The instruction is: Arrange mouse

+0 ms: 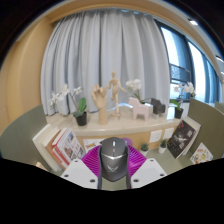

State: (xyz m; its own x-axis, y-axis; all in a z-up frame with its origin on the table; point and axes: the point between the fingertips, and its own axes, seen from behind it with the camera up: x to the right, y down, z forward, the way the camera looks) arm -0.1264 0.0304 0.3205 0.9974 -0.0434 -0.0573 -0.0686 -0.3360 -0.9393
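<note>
A grey and black computer mouse (113,157) sits between my gripper's (113,168) two fingers, its nose pointing away from me. The magenta pads (91,160) press against both of its sides. The mouse is held up in the air, well above the desk. The fingertips themselves are hidden behind the mouse body.
Beyond the mouse is a desk (150,128) with a wooden hand model (99,100), a wooden mannequin (132,87), a white flower pot plant (79,113), and books (66,146) at left and right. Grey curtains (110,50) hang behind.
</note>
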